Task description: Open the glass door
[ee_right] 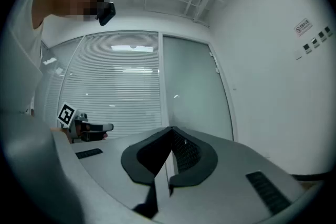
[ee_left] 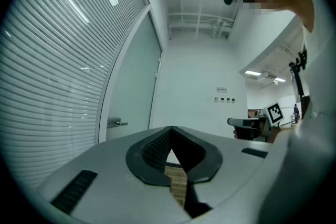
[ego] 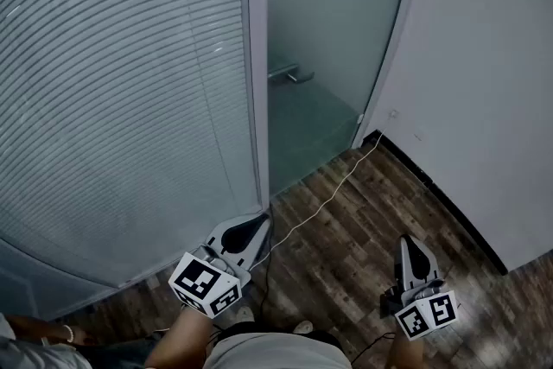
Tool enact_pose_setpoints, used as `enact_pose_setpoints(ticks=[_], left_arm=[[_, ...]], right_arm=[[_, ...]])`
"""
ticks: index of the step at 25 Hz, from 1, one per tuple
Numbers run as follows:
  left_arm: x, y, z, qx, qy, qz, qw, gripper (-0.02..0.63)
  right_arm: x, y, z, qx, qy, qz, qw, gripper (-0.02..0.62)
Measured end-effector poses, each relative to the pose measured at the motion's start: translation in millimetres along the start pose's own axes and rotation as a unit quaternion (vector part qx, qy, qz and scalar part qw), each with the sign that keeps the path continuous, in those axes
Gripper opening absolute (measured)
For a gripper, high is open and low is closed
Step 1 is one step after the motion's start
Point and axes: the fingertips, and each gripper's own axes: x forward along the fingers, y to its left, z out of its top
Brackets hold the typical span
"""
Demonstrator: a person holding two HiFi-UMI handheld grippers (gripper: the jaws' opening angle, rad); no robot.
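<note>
The frosted glass door [ego: 324, 22] stands ahead, closed in its frame, with a metal lever handle [ego: 289, 74] on its left side. Both grippers hang low over the wooden floor, well short of the door. My left gripper [ego: 262, 222] points toward the door frame's foot, its jaws together and empty. My right gripper [ego: 406, 242] is further right, shut on nothing. The left gripper view shows the door [ee_left: 131, 86] and handle [ee_left: 116, 123] far beyond the closed jaws of the left gripper [ee_left: 171, 129]. In the right gripper view the door [ee_right: 194, 92] lies beyond the right gripper [ee_right: 171, 128].
A glass wall with horizontal blinds [ego: 121, 82] curves along the left of the door. A white wall [ego: 484, 82] with a dark baseboard runs on the right. A thin pale cable [ego: 328, 199] lies across the wooden floor [ego: 346, 255] from the door's right corner.
</note>
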Motion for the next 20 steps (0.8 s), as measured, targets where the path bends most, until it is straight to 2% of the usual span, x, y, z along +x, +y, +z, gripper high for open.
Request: enact_pose_setpoints(ticks=[10,15,20], left_arm=[[16.5,-53.7,-3.2,0.010,0.000,0.034,0.9994,0.000],[27.7,-54.4,-4.5,0.013,0.005,0.044,0.9989,0.000],[55.5,-55.5,-3.7,0.026,0.001,0.035,0.9991,0.000]], right_arm=[[-20.8,-38.7,5.4,0.007,0.002,0.060,0.998,0.002],[-24.0,-52.4,3.2,0.015,0.000,0.065,0.998,0.002],[-18.1,-74.6,-1.3,0.012,-0.005,0.061,0.998,0.002]])
